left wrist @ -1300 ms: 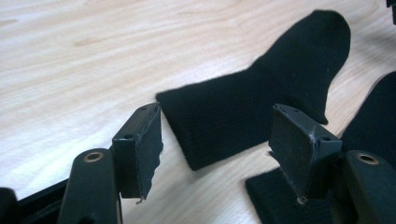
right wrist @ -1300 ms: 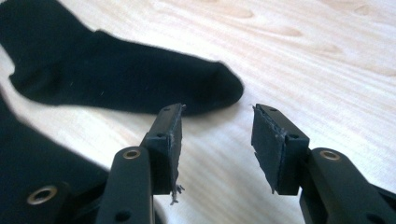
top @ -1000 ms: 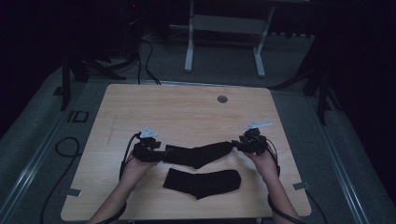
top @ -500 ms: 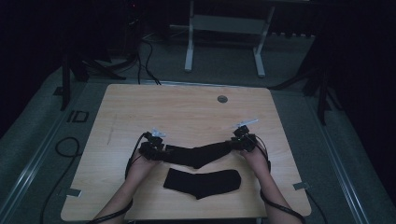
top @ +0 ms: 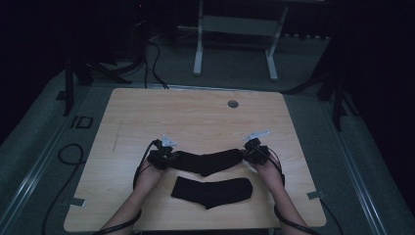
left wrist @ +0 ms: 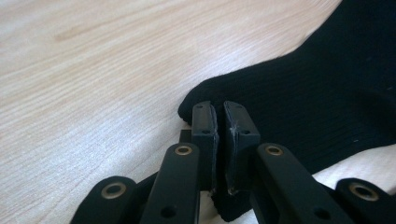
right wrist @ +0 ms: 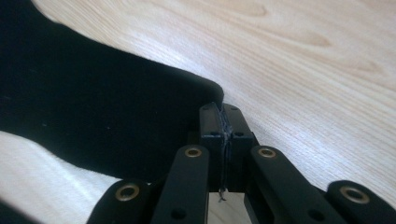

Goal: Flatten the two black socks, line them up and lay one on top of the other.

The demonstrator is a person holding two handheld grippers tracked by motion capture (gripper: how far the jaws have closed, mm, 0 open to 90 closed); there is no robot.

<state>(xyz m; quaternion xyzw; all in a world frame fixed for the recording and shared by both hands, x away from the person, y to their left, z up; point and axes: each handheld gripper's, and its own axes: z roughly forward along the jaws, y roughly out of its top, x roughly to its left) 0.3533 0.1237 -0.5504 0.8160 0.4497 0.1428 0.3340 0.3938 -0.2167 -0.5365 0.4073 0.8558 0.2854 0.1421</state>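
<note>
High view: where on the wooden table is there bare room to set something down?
The whole far half of the light wooden table is bare, apart from a small grey round grommet near the far edge. The left and right margins are free too. It is crowded near the person: the held black sock and the flat black sock.

Both grippers are black: the left gripper (top: 164, 157) and right gripper (top: 254, 151) each carry a pale grey plate at twelve o'clock, brass-ringed pivots on the linkages, small screw holes, trailing black cables. Forearms bare.
</note>
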